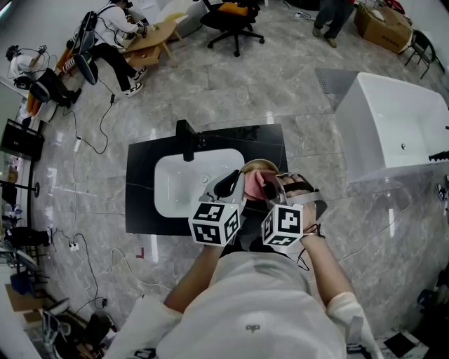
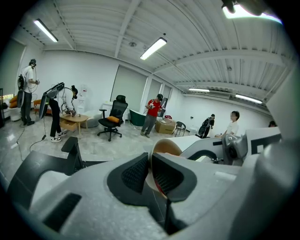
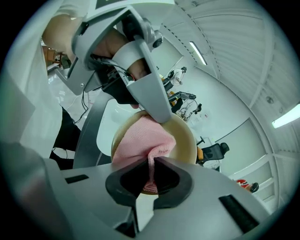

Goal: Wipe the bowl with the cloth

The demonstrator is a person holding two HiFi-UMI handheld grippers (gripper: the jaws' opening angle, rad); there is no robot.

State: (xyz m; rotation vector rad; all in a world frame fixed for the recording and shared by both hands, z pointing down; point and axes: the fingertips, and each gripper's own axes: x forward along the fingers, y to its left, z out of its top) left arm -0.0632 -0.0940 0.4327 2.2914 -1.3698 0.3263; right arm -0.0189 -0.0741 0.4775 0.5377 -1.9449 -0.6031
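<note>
A tan bowl (image 1: 256, 166) is held tilted in the air over the black counter, just right of the sink. My left gripper (image 1: 238, 184) is shut on its rim; in the left gripper view the pads (image 2: 136, 174) pinch the thin bowl wall (image 2: 166, 146). My right gripper (image 1: 270, 188) is shut on a pink cloth (image 1: 257, 184). In the right gripper view the cloth (image 3: 140, 143) is bunched and pressed into the inside of the bowl (image 3: 187, 140), a fold of it caught between the jaws (image 3: 151, 177). One left finger (image 3: 152, 101) reaches over the bowl's far rim.
A white sink basin (image 1: 182, 186) with a black faucet (image 1: 186, 140) is set in the black counter (image 1: 140, 182). A large white tub (image 1: 393, 126) stands at the right. People, a low table and an office chair (image 1: 231, 17) are far off; cables lie on the floor.
</note>
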